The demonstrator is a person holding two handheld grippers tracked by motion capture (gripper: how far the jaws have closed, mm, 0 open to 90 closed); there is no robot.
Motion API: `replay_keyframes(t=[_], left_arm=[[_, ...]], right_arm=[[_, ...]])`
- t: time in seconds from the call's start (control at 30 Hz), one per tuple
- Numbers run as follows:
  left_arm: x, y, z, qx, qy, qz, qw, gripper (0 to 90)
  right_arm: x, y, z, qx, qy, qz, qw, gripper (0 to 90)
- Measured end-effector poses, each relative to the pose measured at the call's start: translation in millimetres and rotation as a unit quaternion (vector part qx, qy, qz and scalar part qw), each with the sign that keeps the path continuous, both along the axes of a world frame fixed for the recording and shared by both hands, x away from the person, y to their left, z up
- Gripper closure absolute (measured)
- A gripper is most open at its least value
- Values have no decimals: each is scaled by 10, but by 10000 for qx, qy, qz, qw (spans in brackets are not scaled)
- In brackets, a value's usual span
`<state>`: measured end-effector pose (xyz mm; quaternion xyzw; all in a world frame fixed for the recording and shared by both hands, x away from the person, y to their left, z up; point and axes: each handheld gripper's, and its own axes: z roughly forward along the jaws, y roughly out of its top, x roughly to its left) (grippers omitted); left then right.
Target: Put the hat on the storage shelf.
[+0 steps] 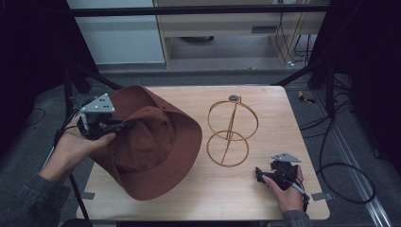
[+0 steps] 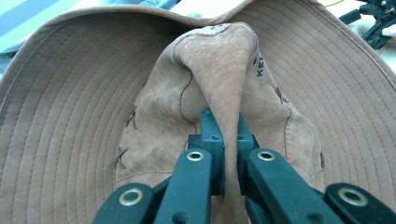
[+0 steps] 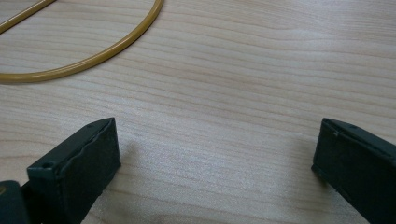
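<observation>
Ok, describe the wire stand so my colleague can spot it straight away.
Look at the wooden table, right of its middle. Just right of the brown brimmed hat that the left gripper pinches stands the wire stand. It is the one thin golden frame there: two rings joined by a slanted rod.

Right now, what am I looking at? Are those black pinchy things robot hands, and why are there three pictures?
They are not robot hands. A person holds a pinching tool in each hand, and each tool has two black jaws. One picture is taken from above the wooden table. The other two come from small cameras riding on the tools, looking along their jaws.

The left gripper is shut on a fold at the top of a brown hat, as the left gripper view shows up close. The rest of the hat lies tilted over the table's left side.

The right gripper sits low by the table's right front with its jaws wide open, holding nothing.

In the middle stands a gold wire stand made of rings.
</observation>
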<state>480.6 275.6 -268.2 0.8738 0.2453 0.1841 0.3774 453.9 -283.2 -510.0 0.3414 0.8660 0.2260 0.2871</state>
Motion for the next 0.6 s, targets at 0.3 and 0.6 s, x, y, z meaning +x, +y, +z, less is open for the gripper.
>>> replay_keyframes(t=[0.3,0.6], left_arm=[[-44,-87,130,-103,-131,-171,9997,887],[-174,-167,348,-236,-352,-290,9987,888]], right_arm=[[0,1,-1,2,-3,2,10000,7],[0,0,-1,0,-4,4,10000,7]])
